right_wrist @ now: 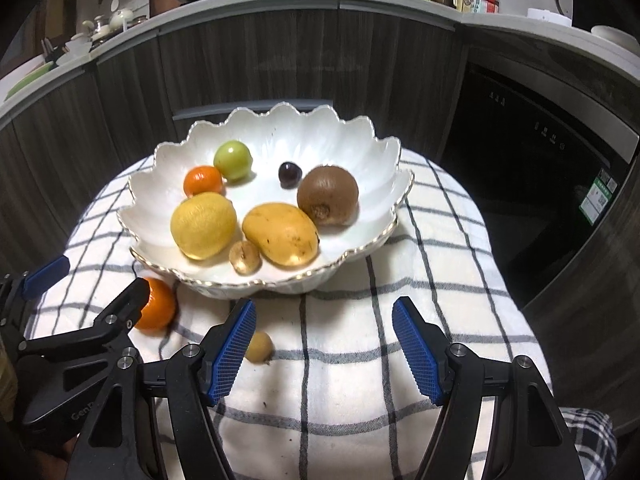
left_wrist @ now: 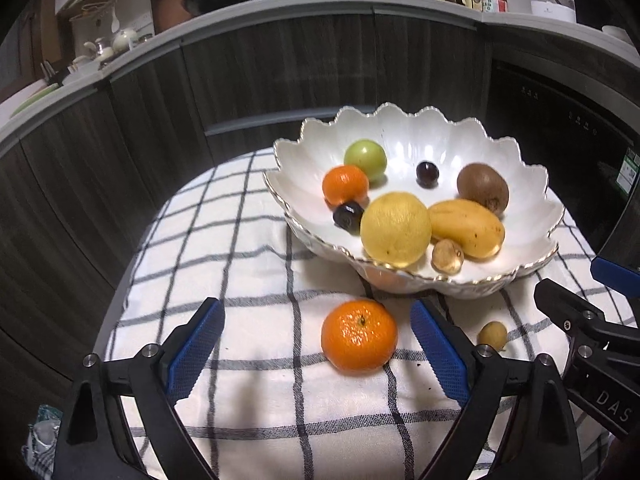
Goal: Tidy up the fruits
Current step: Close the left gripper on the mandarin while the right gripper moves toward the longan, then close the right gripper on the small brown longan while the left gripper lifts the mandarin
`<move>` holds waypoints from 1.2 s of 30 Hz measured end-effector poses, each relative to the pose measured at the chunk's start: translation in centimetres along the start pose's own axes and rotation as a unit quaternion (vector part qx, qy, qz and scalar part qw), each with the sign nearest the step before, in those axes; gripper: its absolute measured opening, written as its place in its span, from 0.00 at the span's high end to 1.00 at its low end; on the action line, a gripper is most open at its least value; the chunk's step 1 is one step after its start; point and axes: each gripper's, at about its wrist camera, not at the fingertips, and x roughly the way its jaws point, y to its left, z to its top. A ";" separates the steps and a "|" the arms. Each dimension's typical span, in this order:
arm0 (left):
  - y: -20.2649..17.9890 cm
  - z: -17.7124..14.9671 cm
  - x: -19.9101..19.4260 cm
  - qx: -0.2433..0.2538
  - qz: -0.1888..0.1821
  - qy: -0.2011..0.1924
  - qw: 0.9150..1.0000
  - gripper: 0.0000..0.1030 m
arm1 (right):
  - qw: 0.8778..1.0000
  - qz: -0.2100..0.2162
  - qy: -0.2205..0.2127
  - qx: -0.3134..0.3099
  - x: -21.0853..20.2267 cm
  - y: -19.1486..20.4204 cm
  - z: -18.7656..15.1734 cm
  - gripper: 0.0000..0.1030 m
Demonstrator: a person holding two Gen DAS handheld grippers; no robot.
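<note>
A white scalloped bowl [left_wrist: 520,184] [right_wrist: 352,148] stands on a checked cloth and holds a lemon [left_wrist: 395,229], a mango [left_wrist: 468,229], a kiwi [left_wrist: 483,187], a small tangerine [left_wrist: 345,185], a green fruit [left_wrist: 365,159], two dark grapes and a longan. A tangerine [left_wrist: 359,335] [right_wrist: 158,308] lies on the cloth in front of the bowl, between the fingers of my open left gripper [left_wrist: 318,344]. A small longan [left_wrist: 493,335] [right_wrist: 259,346] lies on the cloth beside the left pad of my open, empty right gripper [right_wrist: 324,344].
The checked cloth [left_wrist: 248,248] covers a small round table. Dark wood cabinets [left_wrist: 280,68] curve behind it under a cluttered counter. A black appliance [right_wrist: 540,152] stands at the right. The two grippers are side by side, close together.
</note>
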 end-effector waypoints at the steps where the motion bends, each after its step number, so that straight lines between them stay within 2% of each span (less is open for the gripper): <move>1: -0.1 -0.2 0.3 0.001 -0.003 0.004 1.000 0.13 | 1.000 0.000 0.003 0.000 0.2 0.0 -0.1 0.31; 6: -0.4 -0.5 1.7 0.002 -0.013 0.022 1.000 0.16 | 1.000 0.003 0.011 -0.002 0.8 0.2 -0.4 0.31; 11: -0.8 -0.6 2.9 0.005 -0.021 0.039 0.999 0.26 | 1.000 0.003 0.019 0.001 1.2 0.1 -0.6 0.31; 17: -1.1 -0.8 3.9 0.008 -0.035 0.057 0.998 0.40 | 1.000 0.002 0.027 -0.001 1.7 0.2 -0.7 0.31; 21: -1.2 -0.7 3.9 0.010 -0.044 0.055 0.997 0.54 | 1.000 0.005 0.027 0.001 1.6 0.1 -0.6 0.31; 27: -0.9 -0.6 3.5 0.003 -0.046 0.061 0.997 0.55 | 1.000 0.007 0.026 0.003 1.4 0.1 -0.5 0.31; 32: 0.0 -0.9 2.0 0.000 -0.036 0.050 0.998 0.55 | 1.000 0.020 0.023 -0.007 1.0 0.9 -0.3 0.31; 34: 0.6 -0.9 1.7 -0.005 -0.028 0.050 0.998 0.55 | 0.999 0.024 0.026 -0.012 1.2 1.3 -0.4 0.33; 36: 1.3 -1.0 1.4 -0.012 -0.021 0.050 0.998 0.55 | 0.999 0.027 0.032 -0.016 1.5 1.6 -0.5 0.39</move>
